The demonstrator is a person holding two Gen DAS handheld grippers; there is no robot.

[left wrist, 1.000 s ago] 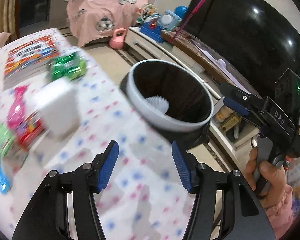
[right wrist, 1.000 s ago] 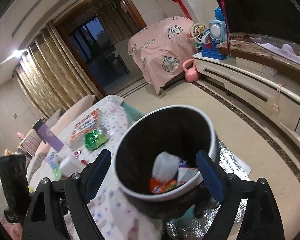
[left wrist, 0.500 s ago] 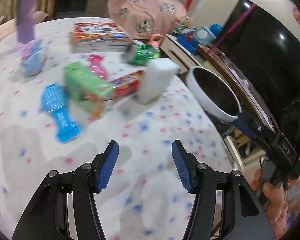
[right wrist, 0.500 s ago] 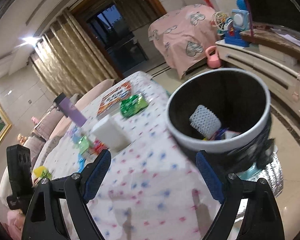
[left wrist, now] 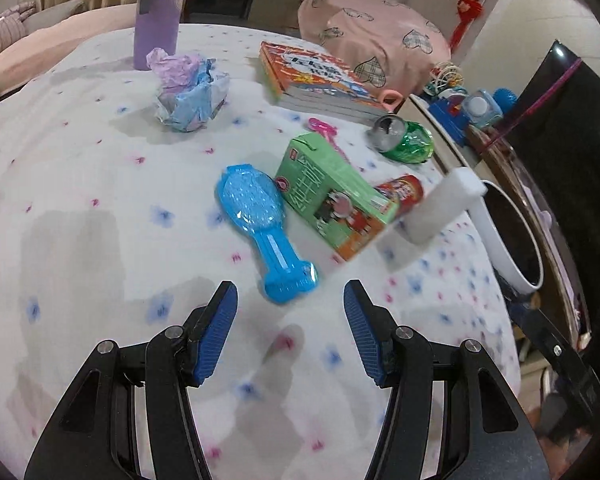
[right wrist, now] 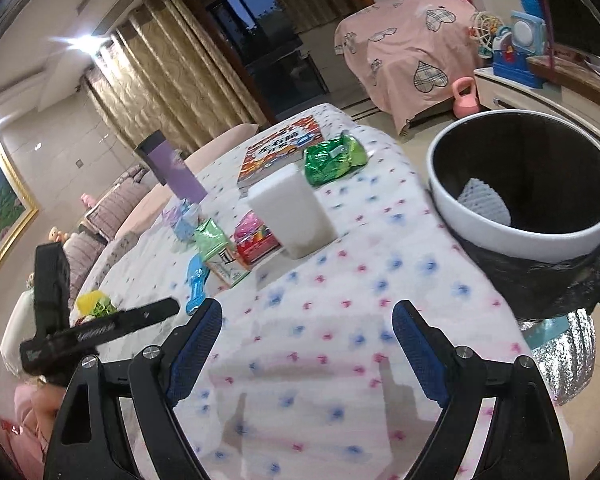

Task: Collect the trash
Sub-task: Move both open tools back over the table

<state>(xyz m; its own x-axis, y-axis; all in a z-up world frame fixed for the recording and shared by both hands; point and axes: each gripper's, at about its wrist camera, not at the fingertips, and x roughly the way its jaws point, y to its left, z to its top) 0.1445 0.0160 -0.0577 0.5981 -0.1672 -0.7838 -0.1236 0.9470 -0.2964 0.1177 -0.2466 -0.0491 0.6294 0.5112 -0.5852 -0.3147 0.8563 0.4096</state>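
My left gripper (left wrist: 290, 308) is open and empty above the table, just short of a blue plastic brush (left wrist: 260, 224). Beyond it lie a green carton (left wrist: 332, 192), a red wrapper (left wrist: 402, 194), a crushed green can (left wrist: 406, 142) and a crumpled blue-and-purple paper wad (left wrist: 188, 88). The white-rimmed trash bin (left wrist: 512, 236) stands off the table's right edge. My right gripper (right wrist: 308, 330) is open and empty over the near table. In the right wrist view the bin (right wrist: 520, 236) holds a white foam net (right wrist: 486, 202).
A white sponge block (left wrist: 444, 208) stands by the bin side of the table. A picture book (left wrist: 316, 76) and a purple tube (left wrist: 162, 12) sit at the far side. A yellow-green item (right wrist: 94, 304) lies at the table's left. The flowered tablecloth (right wrist: 340, 320) covers the table.
My left gripper has swung from the bin back over the table toward the blue brush. My right gripper has pulled back from above the bin to over the table. Both stay open.
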